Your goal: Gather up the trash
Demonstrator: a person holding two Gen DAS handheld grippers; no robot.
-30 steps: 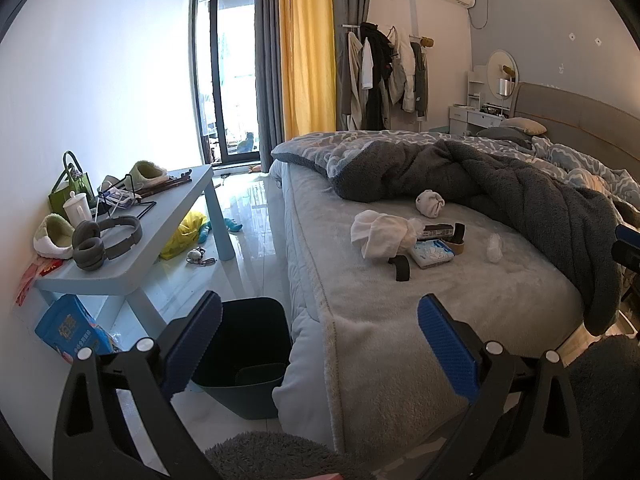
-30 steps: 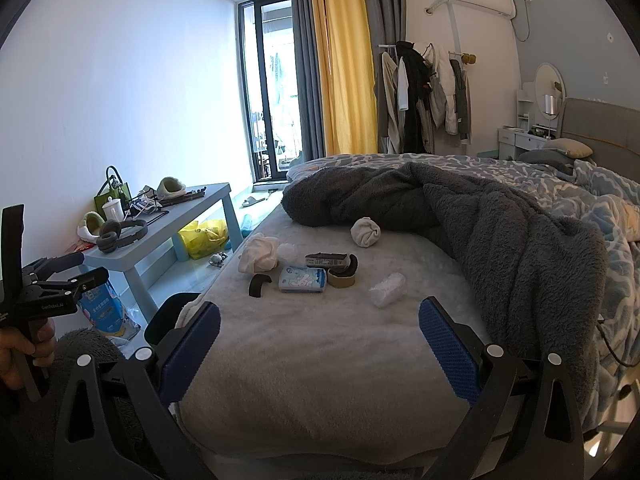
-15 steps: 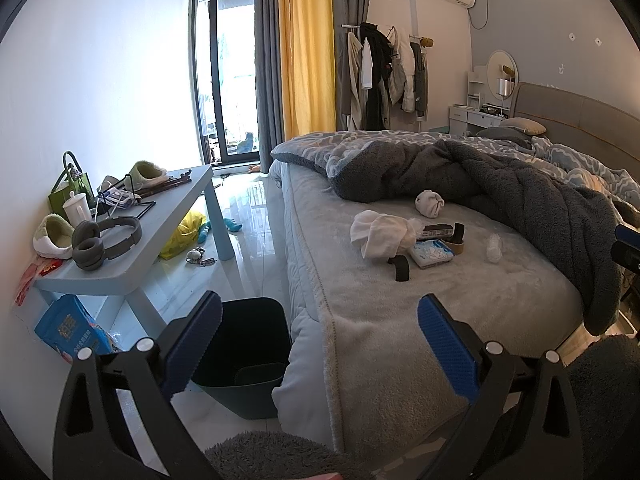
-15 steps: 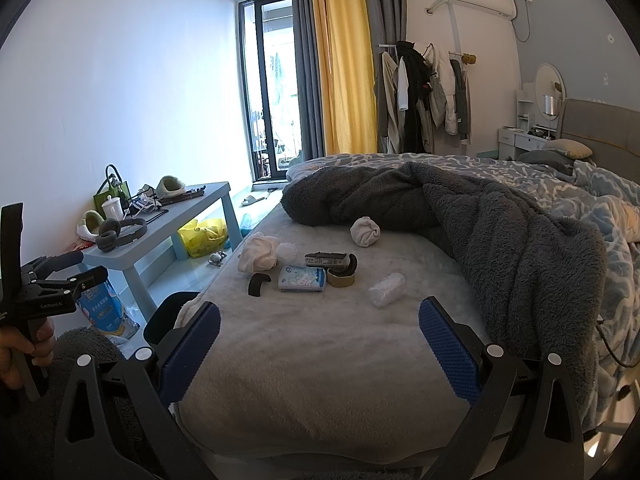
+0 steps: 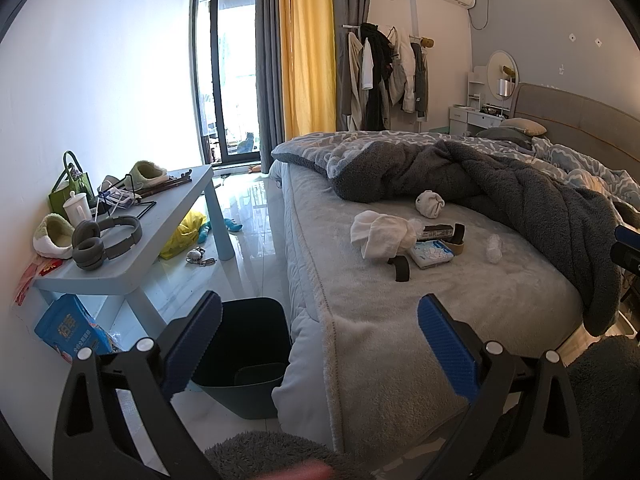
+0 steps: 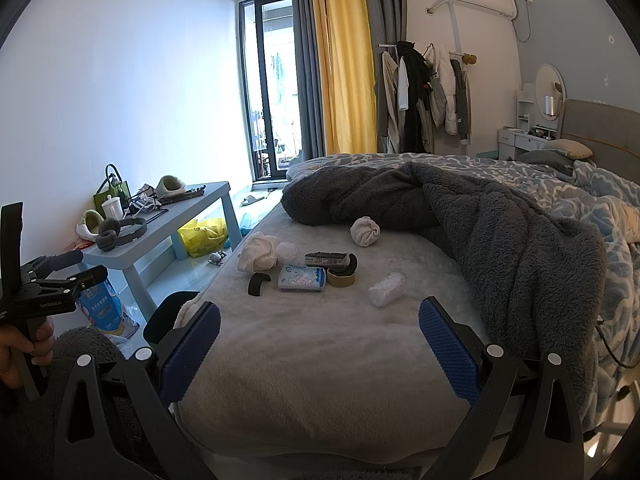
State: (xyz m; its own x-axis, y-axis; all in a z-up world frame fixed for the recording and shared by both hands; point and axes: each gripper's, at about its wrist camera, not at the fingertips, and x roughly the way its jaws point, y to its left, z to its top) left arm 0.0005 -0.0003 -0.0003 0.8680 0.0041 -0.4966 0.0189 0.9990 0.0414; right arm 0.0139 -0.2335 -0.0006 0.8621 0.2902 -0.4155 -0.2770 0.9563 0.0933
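Both claws [image 5: 318, 334] [image 6: 319, 334] wide apart, seemingly empty

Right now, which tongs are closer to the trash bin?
Left. The left tongs hang just above the trash bin; the right tongs are over the bed, bin off to their left.

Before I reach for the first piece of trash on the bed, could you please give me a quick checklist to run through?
1. Right claw open and empty: ok.
2. Left claw open and empty: ok.
3. Crumpled plastic wrapper lies free on the bed, nothing on it: ok.
4. Trash bin upright beside the bed, mouth open: ok.
5. Tissue pack is trash or not: cannot tell.
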